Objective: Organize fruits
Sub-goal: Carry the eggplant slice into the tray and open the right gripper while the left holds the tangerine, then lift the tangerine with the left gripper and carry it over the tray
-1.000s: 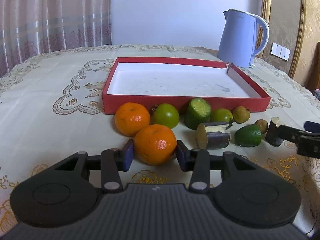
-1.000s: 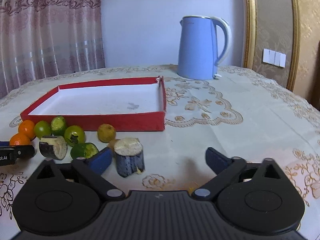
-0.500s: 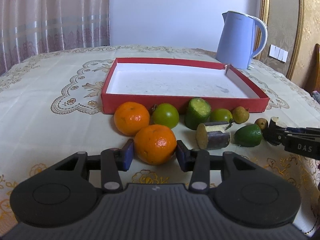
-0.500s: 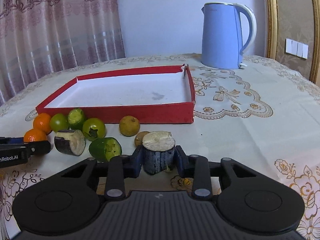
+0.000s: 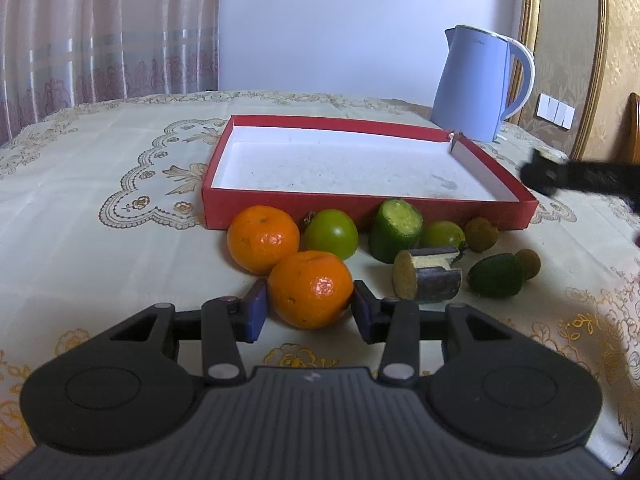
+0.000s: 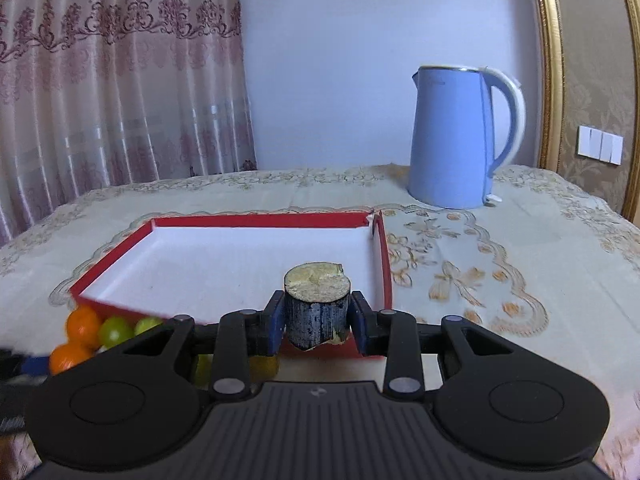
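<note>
We have just closed our right gripper (image 6: 316, 324) on the short dark-skinned cut cylinder of vegetable with a pale top (image 6: 317, 305) and lifted it off the desk, so that it now hangs over the near right part of the shallow red cardboard box with a white floor (image 6: 384, 256), where a second ago it stood on the cream embroidered desk cloth (image 6: 520, 248) between wide-open jaws. We judge this the carry stage, with only the release into the box left for this piece. The box floor is bare, so there is open room anywhere inside; the near red wall lies just under the held piece, and the tall pale blue electric kettle (image 6: 460, 140) stands well beyond the far right corner. Our left gripper (image 5: 308, 310) has kept still, its pads clasping the nearer round orange mandarin (image 5: 310, 294) that rests on the desk, touching a second mandarin (image 5: 262, 238) behind it. The green tomato (image 5: 332, 234), the cut green cucumber end (image 5: 394, 230) and the other small fruits crowd the box's near wall.
</note>
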Tool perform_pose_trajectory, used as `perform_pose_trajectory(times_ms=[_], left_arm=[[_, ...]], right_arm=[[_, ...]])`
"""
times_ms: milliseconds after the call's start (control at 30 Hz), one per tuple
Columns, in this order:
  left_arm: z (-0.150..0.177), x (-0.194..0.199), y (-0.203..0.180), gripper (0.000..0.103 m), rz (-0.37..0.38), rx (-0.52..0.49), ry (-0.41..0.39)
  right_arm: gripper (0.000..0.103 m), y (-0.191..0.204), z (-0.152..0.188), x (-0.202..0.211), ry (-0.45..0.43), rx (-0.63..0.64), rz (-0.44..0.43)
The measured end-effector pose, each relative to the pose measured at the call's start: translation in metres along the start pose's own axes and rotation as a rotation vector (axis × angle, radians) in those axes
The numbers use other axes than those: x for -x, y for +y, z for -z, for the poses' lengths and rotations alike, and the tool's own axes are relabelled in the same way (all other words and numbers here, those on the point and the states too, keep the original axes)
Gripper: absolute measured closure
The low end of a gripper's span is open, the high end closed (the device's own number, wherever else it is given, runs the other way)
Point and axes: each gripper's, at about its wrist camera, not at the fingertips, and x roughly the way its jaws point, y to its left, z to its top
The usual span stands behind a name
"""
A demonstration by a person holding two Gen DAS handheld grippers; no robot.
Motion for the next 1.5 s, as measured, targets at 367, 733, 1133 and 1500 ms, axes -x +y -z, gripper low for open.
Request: perform_pose_trajectory(times_ms=[367, 733, 1133, 1500], left_arm=[[0.0, 0.0, 0.002, 0.063, 0.006, 0.008, 0.001], [0.0, 0.0, 0.002, 0.063, 0.008, 0.009, 0.001], [0.001, -0.001, 0.001, 0.062, 0.003, 0.002, 0.003], [0.001, 0.0, -0.001, 0.062, -0.003, -0.008, 0.004]], right_arm=[[0.07, 0.016, -0.014, -0.09, 0.159, 0.056, -0.004], [0.064, 0.028, -0.013, -0.105, 0.17, 0.098, 0.007], [0.018, 0.006, 0.007, -0.008, -0.01, 0.063, 0.054], [0.017, -0.038, 0.054, 0.024, 0.082, -0.099, 0.22]])
